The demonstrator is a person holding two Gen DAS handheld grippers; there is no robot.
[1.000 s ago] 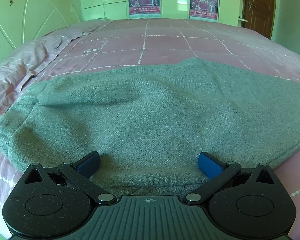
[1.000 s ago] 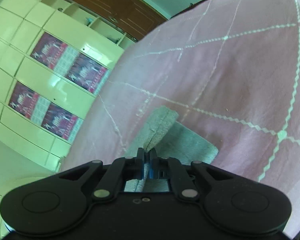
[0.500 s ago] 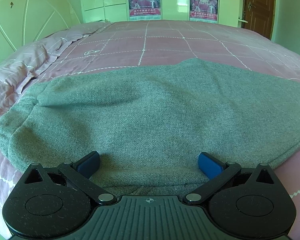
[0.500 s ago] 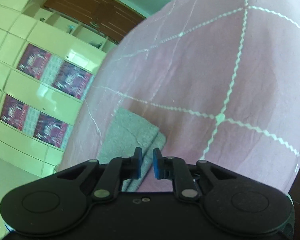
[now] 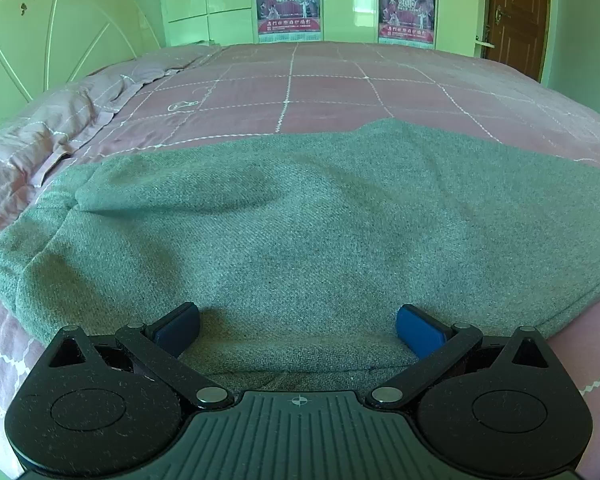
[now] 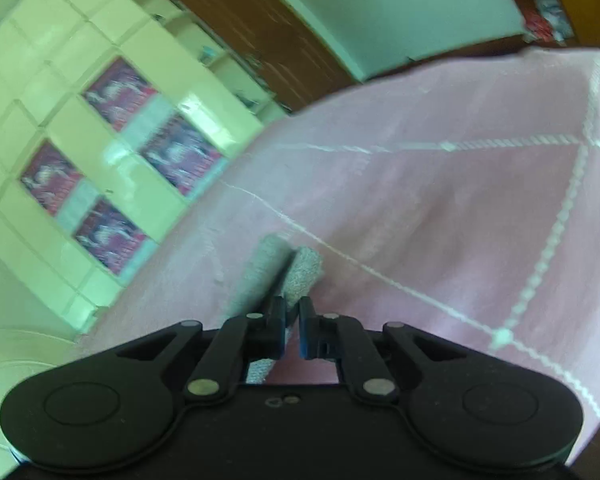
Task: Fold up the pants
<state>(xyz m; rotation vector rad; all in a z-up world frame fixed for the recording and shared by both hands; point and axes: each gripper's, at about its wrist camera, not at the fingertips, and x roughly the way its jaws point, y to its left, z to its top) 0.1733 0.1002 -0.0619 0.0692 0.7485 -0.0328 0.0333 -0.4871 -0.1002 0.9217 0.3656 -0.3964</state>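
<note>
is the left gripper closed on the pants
No, the left gripper stands wide open, its blue pads far apart over the grey pants.

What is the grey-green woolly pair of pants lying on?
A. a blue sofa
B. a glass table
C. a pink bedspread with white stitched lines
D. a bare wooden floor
C: the grey-green woolly pants lie spread across the pink bedspread with white stitched lines, which shows beyond and beside them.

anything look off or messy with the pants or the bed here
The grey pants lie mostly flat, with one raised wrinkle near their left end. The pink bedcover is rumpled by the headboard. Nothing looks damaged.
</note>
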